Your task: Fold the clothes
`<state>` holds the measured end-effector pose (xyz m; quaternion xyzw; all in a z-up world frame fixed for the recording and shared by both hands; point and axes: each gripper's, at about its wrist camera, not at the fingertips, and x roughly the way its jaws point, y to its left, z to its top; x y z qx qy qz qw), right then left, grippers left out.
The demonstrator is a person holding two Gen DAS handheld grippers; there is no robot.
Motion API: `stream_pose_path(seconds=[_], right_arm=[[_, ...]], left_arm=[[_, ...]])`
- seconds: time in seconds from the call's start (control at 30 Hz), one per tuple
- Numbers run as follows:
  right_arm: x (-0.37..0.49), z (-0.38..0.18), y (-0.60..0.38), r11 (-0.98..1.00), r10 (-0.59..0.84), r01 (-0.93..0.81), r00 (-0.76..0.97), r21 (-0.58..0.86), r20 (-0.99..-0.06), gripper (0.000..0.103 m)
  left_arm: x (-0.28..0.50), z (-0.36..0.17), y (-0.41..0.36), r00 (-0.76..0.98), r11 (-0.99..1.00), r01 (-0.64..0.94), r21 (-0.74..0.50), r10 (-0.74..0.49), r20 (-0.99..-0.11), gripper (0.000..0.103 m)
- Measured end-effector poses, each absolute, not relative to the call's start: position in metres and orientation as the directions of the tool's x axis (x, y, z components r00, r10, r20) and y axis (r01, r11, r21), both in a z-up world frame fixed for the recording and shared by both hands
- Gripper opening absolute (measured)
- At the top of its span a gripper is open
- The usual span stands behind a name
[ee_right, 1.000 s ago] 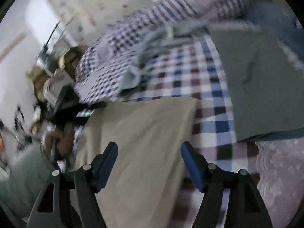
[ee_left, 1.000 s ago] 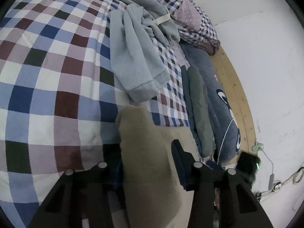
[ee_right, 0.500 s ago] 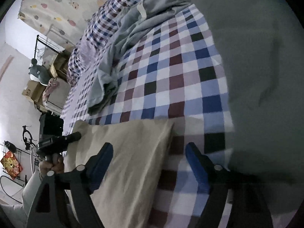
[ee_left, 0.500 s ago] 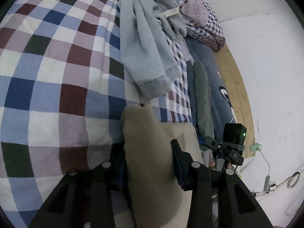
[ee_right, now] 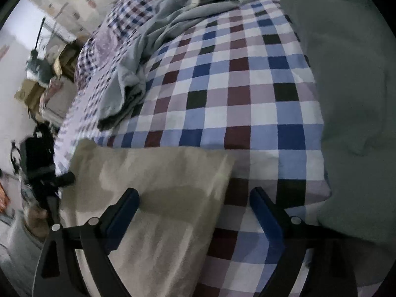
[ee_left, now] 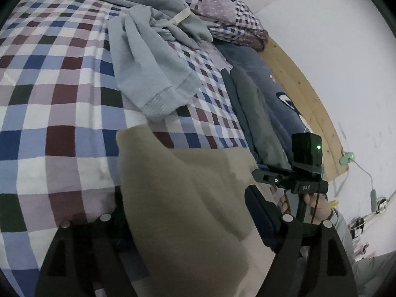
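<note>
A folded beige cloth lies on the checked bedsheet near the bed's edge. My left gripper straddles its near end. Its jaws are opening, the right pad stands clear of the cloth, and the cloth hides the left finger. My right gripper hovers over the cloth's other end. Its jaws are also opening, with the cloth's edge between the pads and nothing gripped. A crumpled pale blue garment lies further up the bed. Each view shows the other gripper in a hand.
A folded grey-green garment lies on the sheet beside my right gripper and along the far bed edge. A dark blue printed pillow, a wooden bed frame and a white wall follow. Cardboard boxes stand beyond the bed.
My left jaws have spread apart and let go of the beige cloth. The right gripper has sunk closer to the cloth with its jaws wider.
</note>
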<state>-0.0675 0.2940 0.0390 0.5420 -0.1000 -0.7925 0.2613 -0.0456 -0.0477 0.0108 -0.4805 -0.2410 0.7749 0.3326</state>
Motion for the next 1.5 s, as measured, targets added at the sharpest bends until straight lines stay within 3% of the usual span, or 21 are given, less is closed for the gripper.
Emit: stream_pose_path(seconds=[0.37, 0.57, 0.67, 0.8, 0.87, 0.93, 1.03, 1.2, 1.33, 1.5], right_arm=[[-0.064, 0.041, 0.302, -0.846, -0.533, 0.246, -0.359, 0.473, -0.766, 0.095], [-0.071, 0.052, 0.295, -0.790, -0.609, 0.329, -0.322, 0.517, -0.725, 0.095], [-0.076, 0.049, 0.291, -0.727, -0.683, 0.341, -0.265, 0.596, -0.681, 0.095], [-0.079, 0.040, 0.284, -0.711, -0.696, 0.341, -0.216, 0.615, -0.684, 0.093], [-0.079, 0.041, 0.283, -0.715, -0.691, 0.346, -0.216, 0.608, -0.690, 0.080], [-0.079, 0.039, 0.290, -0.729, -0.676, 0.334, -0.214, 0.598, -0.705, 0.059], [-0.081, 0.034, 0.304, -0.740, -0.667, 0.301, -0.209, 0.602, -0.715, 0.051], [-0.083, 0.027, 0.315, -0.714, -0.697, 0.272, -0.187, 0.645, -0.692, 0.053], [-0.086, 0.021, 0.308, -0.682, -0.728, 0.274, -0.165, 0.678, -0.666, 0.061], [-0.088, 0.021, 0.289, -0.671, -0.735, 0.298, -0.146, 0.678, -0.663, 0.062]], left_arm=[[-0.048, 0.009, -0.052, -0.306, -0.636, -0.283, -0.718, 0.770, -0.561, 0.084], [-0.050, 0.010, -0.055, -0.297, -0.614, -0.279, -0.738, 0.786, -0.542, 0.083], [-0.051, 0.011, -0.058, -0.299, -0.611, -0.274, -0.743, 0.788, -0.538, 0.078], [-0.052, 0.010, -0.065, -0.305, -0.612, -0.256, -0.749, 0.786, -0.538, 0.060], [-0.052, 0.009, -0.067, -0.304, -0.611, -0.252, -0.751, 0.786, -0.538, 0.057], [-0.052, 0.008, -0.068, -0.303, -0.610, -0.248, -0.753, 0.787, -0.537, 0.055], [-0.052, 0.009, -0.070, -0.300, -0.602, -0.250, -0.759, 0.793, -0.530, 0.053], [-0.049, 0.009, -0.076, -0.300, -0.569, -0.250, -0.784, 0.815, -0.496, 0.032], [-0.048, 0.009, -0.076, -0.297, -0.569, -0.253, -0.782, 0.815, -0.497, 0.026], [-0.049, 0.009, -0.075, -0.293, -0.577, -0.248, -0.778, 0.811, -0.507, 0.025]])
